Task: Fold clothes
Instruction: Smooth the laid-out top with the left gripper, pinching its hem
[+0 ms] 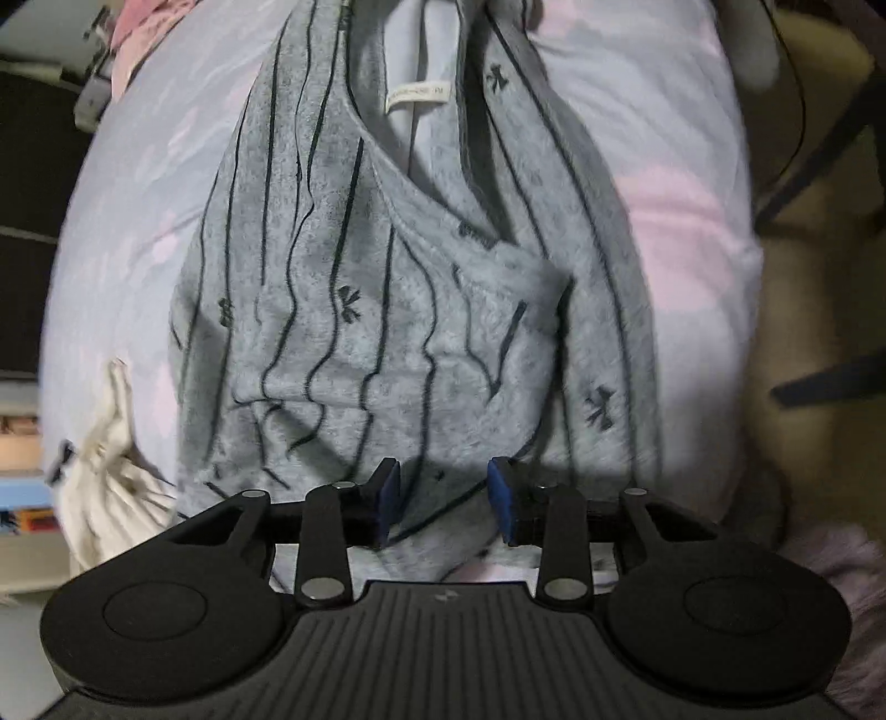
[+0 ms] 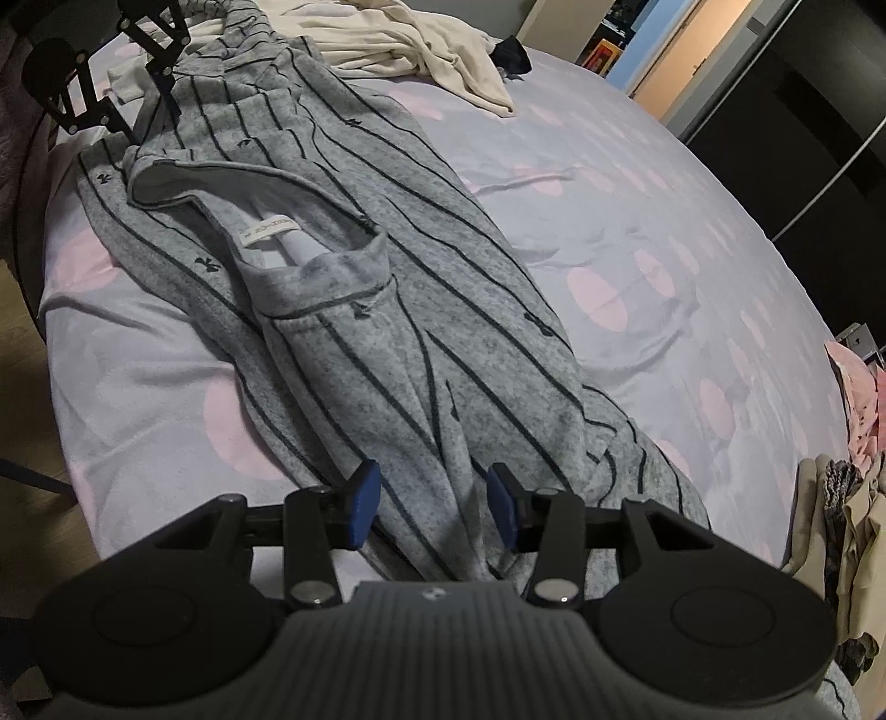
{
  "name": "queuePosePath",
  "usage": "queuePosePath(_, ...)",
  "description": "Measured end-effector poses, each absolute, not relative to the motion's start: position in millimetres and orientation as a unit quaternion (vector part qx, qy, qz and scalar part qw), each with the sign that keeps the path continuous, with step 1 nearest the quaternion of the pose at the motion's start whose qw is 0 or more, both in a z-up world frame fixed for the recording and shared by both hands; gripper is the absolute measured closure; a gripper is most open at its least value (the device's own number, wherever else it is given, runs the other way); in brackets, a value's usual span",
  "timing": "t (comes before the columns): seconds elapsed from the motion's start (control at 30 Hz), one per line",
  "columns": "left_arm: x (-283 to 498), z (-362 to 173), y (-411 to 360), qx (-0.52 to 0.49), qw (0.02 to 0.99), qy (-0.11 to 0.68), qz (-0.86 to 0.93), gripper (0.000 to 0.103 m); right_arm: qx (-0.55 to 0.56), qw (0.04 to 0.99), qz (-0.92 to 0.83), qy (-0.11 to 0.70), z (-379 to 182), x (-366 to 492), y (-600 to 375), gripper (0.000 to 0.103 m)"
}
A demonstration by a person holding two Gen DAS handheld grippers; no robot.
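A grey fleece garment with dark stripes (image 1: 387, 288) lies lengthwise on the bed, its white label (image 1: 416, 95) showing inside the neck opening. My left gripper (image 1: 443, 501) is open, its blue pads on either side of the garment's near edge. In the right wrist view the same garment (image 2: 387, 310) stretches away from me. My right gripper (image 2: 433, 512) is open with a bunched fold of the fabric between its pads. The left gripper (image 2: 160, 66) shows at the garment's far end.
The bed sheet (image 2: 637, 232) is pale lilac with pink dots. A cream garment (image 2: 421, 50) lies at the far side of the bed, also in the left wrist view (image 1: 105, 476). Folded clothes (image 2: 853, 498) sit at the right edge. A chair (image 1: 830, 166) stands beside the bed.
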State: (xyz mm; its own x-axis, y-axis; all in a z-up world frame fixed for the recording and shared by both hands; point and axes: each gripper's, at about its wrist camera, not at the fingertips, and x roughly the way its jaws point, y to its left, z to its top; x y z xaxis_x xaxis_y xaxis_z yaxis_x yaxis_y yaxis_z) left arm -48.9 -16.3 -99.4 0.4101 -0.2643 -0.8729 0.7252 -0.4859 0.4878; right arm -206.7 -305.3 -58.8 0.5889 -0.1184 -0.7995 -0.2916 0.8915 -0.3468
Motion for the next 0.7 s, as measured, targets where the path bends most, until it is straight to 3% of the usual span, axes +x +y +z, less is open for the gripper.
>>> queuePosePath(0.17, -50, -114, -15, 0.708, 0.459, 0.167, -0.510, 0.099, -0.236, 0.862, 0.061, 0.445, -61, -206, -303, 0.057)
queuePosePath(0.23, -48, -112, -14, 0.697, 0.472, 0.179, -0.509, 0.103, -0.240, 0.864, 0.069, 0.436, -59, -209, -301, 0.057)
queuePosePath(0.5, -21, -49, 3, 0.554, 0.611, 0.234, -0.515, 0.103, -0.249, 0.874, 0.070, 0.410, -54, -207, -295, 0.057)
queuePosePath(0.7, -36, -46, 2, 0.562, 0.600, 0.218, -0.526, 0.103, -0.257, 0.872, 0.077, 0.409, -53, -201, -291, 0.057)
